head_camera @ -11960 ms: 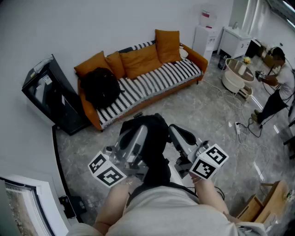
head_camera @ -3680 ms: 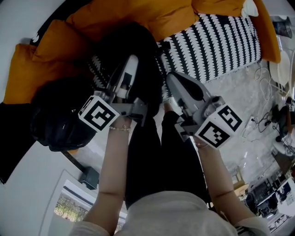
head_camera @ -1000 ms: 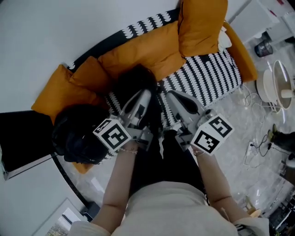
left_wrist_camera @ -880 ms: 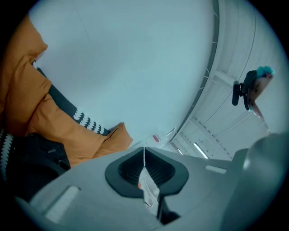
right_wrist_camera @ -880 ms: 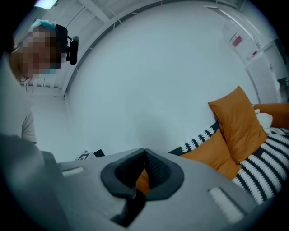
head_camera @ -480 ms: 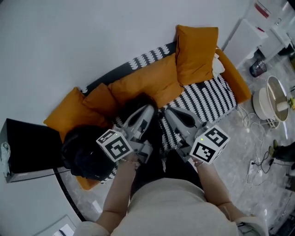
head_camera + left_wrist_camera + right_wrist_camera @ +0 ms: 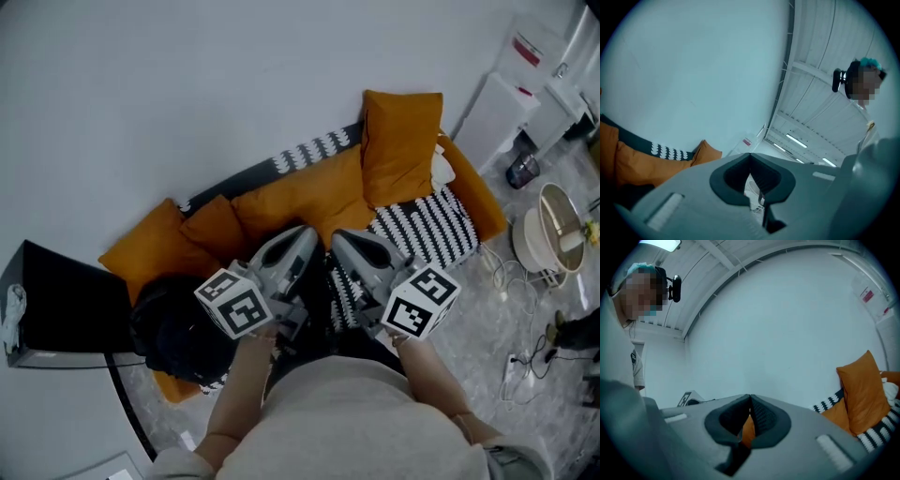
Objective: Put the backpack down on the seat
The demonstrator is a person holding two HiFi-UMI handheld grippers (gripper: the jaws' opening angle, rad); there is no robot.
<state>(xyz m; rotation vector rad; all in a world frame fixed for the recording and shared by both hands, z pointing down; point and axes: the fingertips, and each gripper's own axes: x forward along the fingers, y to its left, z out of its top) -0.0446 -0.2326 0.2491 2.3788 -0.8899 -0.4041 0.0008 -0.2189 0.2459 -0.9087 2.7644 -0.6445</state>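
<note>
Far left: a black cabinet (image 7: 66,300) against the white wall, with a pale cloth (image 7: 11,314) draped on its top. Next to it, slumped on the left end of the orange sofa (image 7: 473,192), a black bag (image 7: 173,328), propped in the corner and apart from both tools.

Centre frame: the left claw (image 7: 302,234), shut tight and holding nothing. Same claw (image 7: 750,155) in the left gripper view, jaws pressed together, only wall, ceiling lights and a sliver of cushion beyond. Held level, nose toward the sofa back, marker cube (image 7: 234,305) nearest the body, bare left forearm (image 7: 234,403) reaching out from a beige top.

Between the two tools, a dark shape (image 7: 314,286) low over the striped seat cover (image 7: 427,225). Judged to be the backpack, let go on the seat below the back cushions (image 7: 300,192). Mostly hidden, so impossible to rule out dark trousers.

Just right of it, the right claw (image 7: 345,242), likewise closed and empty, orange showing through the hollow behind its tips in the right gripper view (image 7: 750,398). Parallel to its twin and close beside it, right forearm (image 7: 441,394) stretched forward the same way. Apparently clear of the load, set-down seemingly done.

Further right: an upright orange cushion (image 7: 401,141), a white cabinet (image 7: 502,94), a round white tub (image 7: 544,230) and loose cables (image 7: 511,281) on the grey floor.
</note>
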